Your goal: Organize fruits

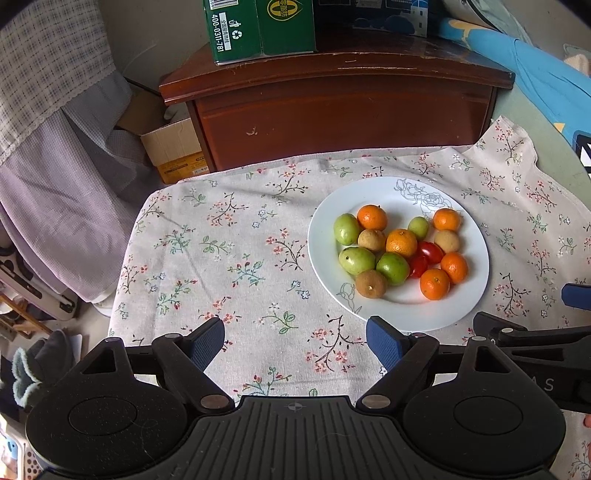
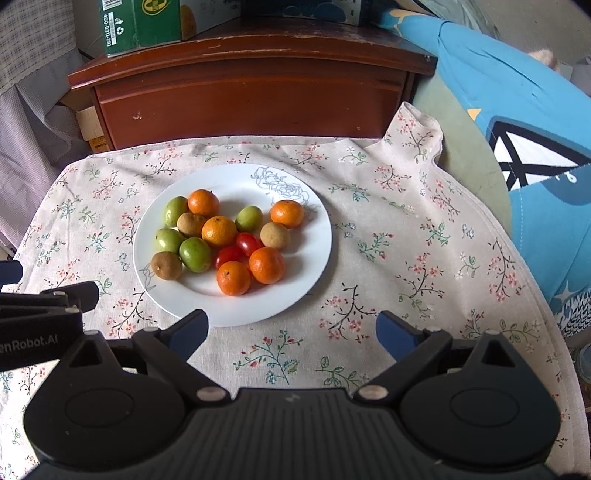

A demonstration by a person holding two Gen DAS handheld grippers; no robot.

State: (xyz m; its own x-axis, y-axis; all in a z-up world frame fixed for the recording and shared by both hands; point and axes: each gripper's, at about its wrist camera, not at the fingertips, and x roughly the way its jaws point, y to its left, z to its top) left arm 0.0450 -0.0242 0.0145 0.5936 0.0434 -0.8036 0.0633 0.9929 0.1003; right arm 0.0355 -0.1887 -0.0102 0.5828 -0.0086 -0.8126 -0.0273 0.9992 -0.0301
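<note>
A worktop [image 2: 424, 236] draped in a flowered cloth [image 1: 229, 258] is seen in both wrist views, and a white plate [image 2: 306, 258] with a drawn rose at its rim is set on it. In the right wrist view the plate lies at about eleven o'clock from the right hand-held gripper [image 2: 291, 332]; in the left wrist view it lies at about one o'clock from the left hand-held gripper [image 1: 295, 343]. Both are spread wide with nothing between the pads, and both are held above the cloth, apart from the plate.

All the fruit is heaped on the plate, much of it touching. Five small oranges [image 2: 266, 264] are judged firm and slightly yielding, best taken across the middle. Four green fruits [image 2: 195, 254] look smooth and hard, so slipping is likely unless they are gripped across the short axis. Three brown round fruits [image 2: 166, 265] seem light with a thin, brittle shell. Two cherry tomatoes [image 2: 248, 243] at the centre are judged the most easily crushed, and are wedged among oranges, so a light pinch is called for.

At twelve o'clock behind the worktop a dark wooden cabinet [image 2: 251, 99] is seen carrying a green carton [image 2: 140, 26]. A blue cushion [image 2: 517, 122] lies at two o'clock and grey fabric [image 1: 62, 177] hangs at nine o'clock in the left wrist view.
</note>
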